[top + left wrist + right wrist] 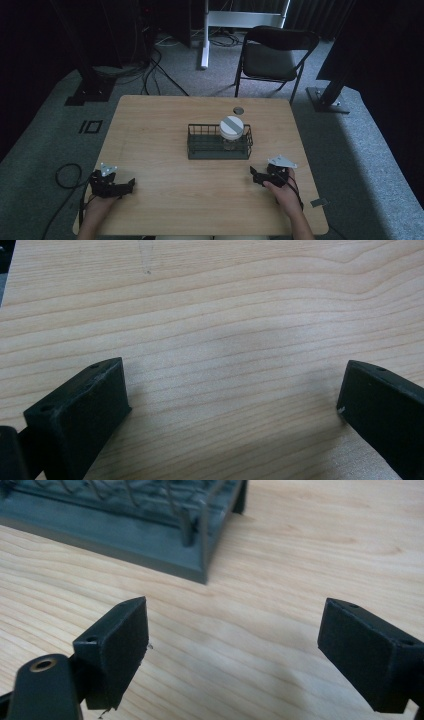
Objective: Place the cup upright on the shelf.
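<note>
High view looks down on a wooden table (165,200) with both grippers resting low near the person's edge, one at each side. The left gripper (131,184) lies at the near left, its jaws spread wide with nothing between them — in the left gripper view there is bare wood grain between the two black pads. The right gripper (253,174) sits at the near right, its jaws likewise wide apart and empty, and it points toward the dark wire basket (219,153) at the middle of the table. In the right gripper view a corner of that basket (150,535) shows just ahead of the jaws, near but not touching.

Inside the basket, at its right end, stands a jar (232,131) with a white lid crossed by a grey band. It is upright and rises above the basket's rim.

My reading is that nothing is in hand yet: this looks like the start, before the reach. The right gripper is nearer the jar, so the next move probably calls for lifting it, carrying it over the basket's near wall and coming down around the jar from above or the side.

The wire wall stands between jaws and jar — a low approach would catch it. A small dark round object (238,110) lies on the table beyond the basket, and a folding chair (272,57) stands well behind; neither blocks the way.
</note>
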Motion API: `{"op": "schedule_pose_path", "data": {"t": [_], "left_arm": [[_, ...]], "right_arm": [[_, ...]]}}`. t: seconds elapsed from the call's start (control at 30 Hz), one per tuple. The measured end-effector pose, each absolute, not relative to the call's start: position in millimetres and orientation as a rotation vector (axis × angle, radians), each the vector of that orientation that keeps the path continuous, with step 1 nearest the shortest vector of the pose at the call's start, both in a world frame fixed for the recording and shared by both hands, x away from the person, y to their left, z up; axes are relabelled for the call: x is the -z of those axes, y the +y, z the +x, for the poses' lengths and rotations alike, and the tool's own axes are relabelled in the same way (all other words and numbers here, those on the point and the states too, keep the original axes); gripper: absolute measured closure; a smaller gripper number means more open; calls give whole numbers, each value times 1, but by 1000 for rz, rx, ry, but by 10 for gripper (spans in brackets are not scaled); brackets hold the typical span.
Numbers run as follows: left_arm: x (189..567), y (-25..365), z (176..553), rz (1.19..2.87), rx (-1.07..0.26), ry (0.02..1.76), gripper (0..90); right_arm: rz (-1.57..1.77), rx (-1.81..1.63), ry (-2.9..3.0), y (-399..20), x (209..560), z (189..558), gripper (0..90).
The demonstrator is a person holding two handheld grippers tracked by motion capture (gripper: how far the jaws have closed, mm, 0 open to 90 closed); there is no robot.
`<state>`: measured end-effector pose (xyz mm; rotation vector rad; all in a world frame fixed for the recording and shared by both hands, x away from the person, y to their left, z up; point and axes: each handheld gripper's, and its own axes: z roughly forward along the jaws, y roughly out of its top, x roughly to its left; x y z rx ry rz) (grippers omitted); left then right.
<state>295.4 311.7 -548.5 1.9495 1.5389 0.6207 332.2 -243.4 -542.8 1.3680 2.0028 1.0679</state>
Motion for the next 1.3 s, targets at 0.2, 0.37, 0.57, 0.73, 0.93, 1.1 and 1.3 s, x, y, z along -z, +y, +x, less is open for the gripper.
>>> {"op": "schedule_pose_path", "data": {"t": [0.2,0.37,0.57,0.73,0.93,1.1,1.3], "left_arm": [[549,312,295,1950,-621,1539,1],[549,312,295,1949,-621,1539,1],[549,312,295,1949,-621,1539,1],[549,312,295,1949,-621,1539,1],[549,312,295,1949,-621,1539,1],[549,312,295,1949,-621,1539,2],[549,312,295,1949,-621,1539,2]], "right_arm": [[1411,-1030,1984,-253,546,332,128],[1452,-1011,1971,-257,548,333,128],[1504,-980,1941,-263,549,334,128],[1541,-939,1913,-265,549,335,127],[1614,-865,1894,-268,551,336,128],[1640,-819,1882,-270,551,336,120],[1636,-818,1885,-271,552,337,117]]}}
